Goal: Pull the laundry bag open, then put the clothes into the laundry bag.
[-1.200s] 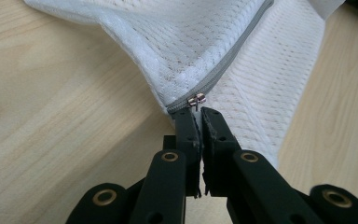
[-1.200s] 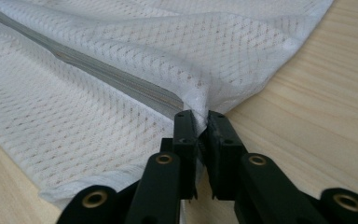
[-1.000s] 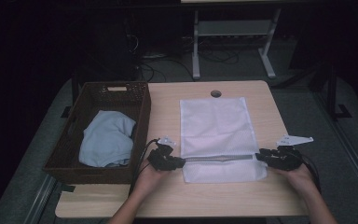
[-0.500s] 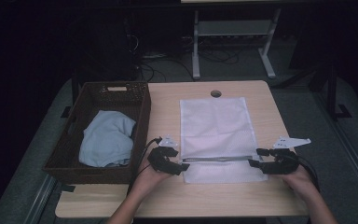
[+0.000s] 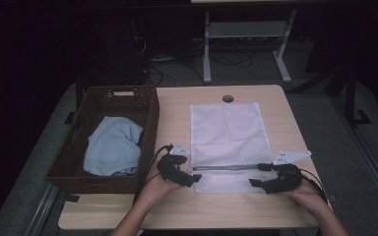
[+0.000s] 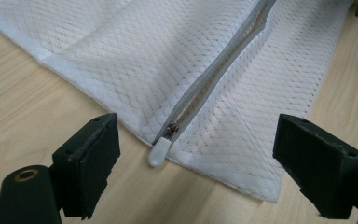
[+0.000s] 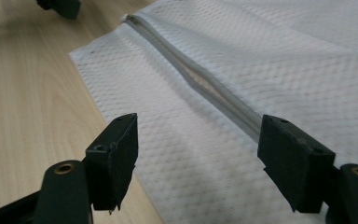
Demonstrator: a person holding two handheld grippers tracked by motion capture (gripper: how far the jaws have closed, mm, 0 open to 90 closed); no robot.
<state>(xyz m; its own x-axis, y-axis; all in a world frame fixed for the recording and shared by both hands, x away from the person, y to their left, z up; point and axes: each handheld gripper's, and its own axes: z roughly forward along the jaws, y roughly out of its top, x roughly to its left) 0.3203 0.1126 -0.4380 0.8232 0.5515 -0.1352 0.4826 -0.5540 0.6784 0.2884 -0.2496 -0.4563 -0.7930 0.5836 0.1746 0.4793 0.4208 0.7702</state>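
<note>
A white mesh zippered laundry bag (image 5: 228, 142) lies flat on the pale wooden table (image 5: 177, 206), its grey zipper (image 5: 224, 167) running across near the person's edge. The left gripper (image 5: 191, 175) sits at the bag's left corner, jaws just opened wide, the white zipper pull (image 6: 158, 154) lying loose between them. The right gripper (image 5: 257, 175) has likewise just spread, holding nothing. A dark woven basket (image 5: 142, 142) with light blue cloth (image 5: 112, 152) stands left. No readable writing anywhere.

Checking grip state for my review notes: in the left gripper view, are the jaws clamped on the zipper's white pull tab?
No. The left gripper stands open, with the white pull tab of the mesh bag lying untouched between its jaws.
</note>
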